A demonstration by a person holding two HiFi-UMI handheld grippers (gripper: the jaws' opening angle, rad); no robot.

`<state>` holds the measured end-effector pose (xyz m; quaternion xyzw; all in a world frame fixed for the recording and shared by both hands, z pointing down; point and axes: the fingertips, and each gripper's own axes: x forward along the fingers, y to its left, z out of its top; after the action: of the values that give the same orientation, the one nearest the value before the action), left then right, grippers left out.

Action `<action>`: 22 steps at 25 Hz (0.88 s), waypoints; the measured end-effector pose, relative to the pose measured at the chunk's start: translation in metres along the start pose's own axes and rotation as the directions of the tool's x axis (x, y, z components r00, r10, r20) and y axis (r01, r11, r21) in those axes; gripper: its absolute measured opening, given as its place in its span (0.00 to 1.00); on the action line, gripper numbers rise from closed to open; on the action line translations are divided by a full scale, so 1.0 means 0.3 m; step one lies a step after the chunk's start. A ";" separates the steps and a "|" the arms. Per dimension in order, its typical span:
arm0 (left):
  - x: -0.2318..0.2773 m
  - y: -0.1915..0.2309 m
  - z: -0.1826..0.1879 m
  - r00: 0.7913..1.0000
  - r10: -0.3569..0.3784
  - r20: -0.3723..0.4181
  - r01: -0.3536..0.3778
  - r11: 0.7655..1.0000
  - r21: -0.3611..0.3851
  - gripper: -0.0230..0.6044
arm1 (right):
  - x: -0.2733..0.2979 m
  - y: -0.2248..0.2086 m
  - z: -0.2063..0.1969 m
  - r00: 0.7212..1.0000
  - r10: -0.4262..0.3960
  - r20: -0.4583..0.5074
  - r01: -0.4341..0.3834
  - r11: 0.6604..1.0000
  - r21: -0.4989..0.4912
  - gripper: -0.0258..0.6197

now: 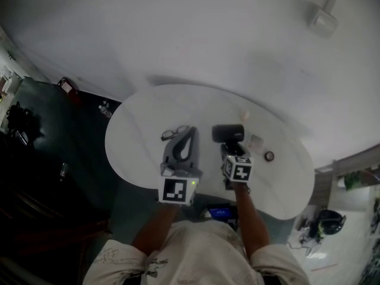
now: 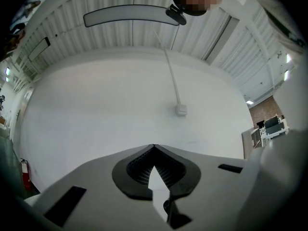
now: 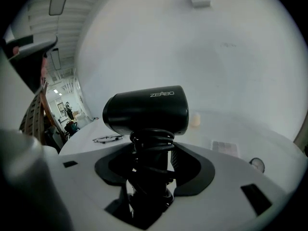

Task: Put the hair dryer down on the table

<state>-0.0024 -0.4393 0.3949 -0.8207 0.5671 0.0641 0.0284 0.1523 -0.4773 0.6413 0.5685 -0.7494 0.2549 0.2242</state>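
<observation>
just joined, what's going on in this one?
A person holds a gripper in each hand over a white table. The right gripper is closed on the handle of a black hair dryer, its cord wound round the handle. The dryer stands upright over the tabletop and is not yet let go. The left gripper is shut and empty. Eyeglasses lie on the table.

Plain white wall (image 2: 96, 105) dead ahead of the left jaws, small junction box (image 2: 181, 109) on it, thin conduit (image 2: 171, 76) running up from it. Ribbed white ceiling (image 2: 96, 37) above, with a long light fixture (image 2: 130, 14). Red fire extinguisher (image 2: 24, 170) low, far left of those jaws. White rounded table (image 1: 136, 141) below both pairs of jaws. Dark floor (image 1: 65, 141) off to the left.
</observation>
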 end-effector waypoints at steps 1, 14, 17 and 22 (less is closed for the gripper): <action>0.001 0.005 -0.002 1.000 0.003 0.000 -0.003 1.000 0.001 0.03 | 0.026 -0.011 -0.033 0.999 -0.008 -0.040 0.009 1.000 0.003 0.40; 0.010 0.029 -0.042 1.000 0.013 -0.019 -0.013 1.000 -0.014 0.03 | 0.142 -0.019 -0.251 0.936 -0.018 -0.353 0.020 1.000 0.003 0.40; 0.009 0.030 -0.042 1.000 0.015 -0.024 -0.015 1.000 -0.021 0.03 | 0.114 -0.019 -0.308 0.895 -0.047 -0.444 0.052 0.999 -0.002 0.40; 0.014 0.028 -0.048 1.000 0.012 -0.024 -0.013 1.000 -0.019 0.03 | 0.115 0.027 -0.332 0.876 -0.004 -0.482 0.015 1.000 0.021 0.40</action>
<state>-0.0078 -0.4479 0.4089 -0.8181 0.5718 0.0598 0.0133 0.1402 -0.4374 0.7383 0.4935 -0.6641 0.3962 0.3981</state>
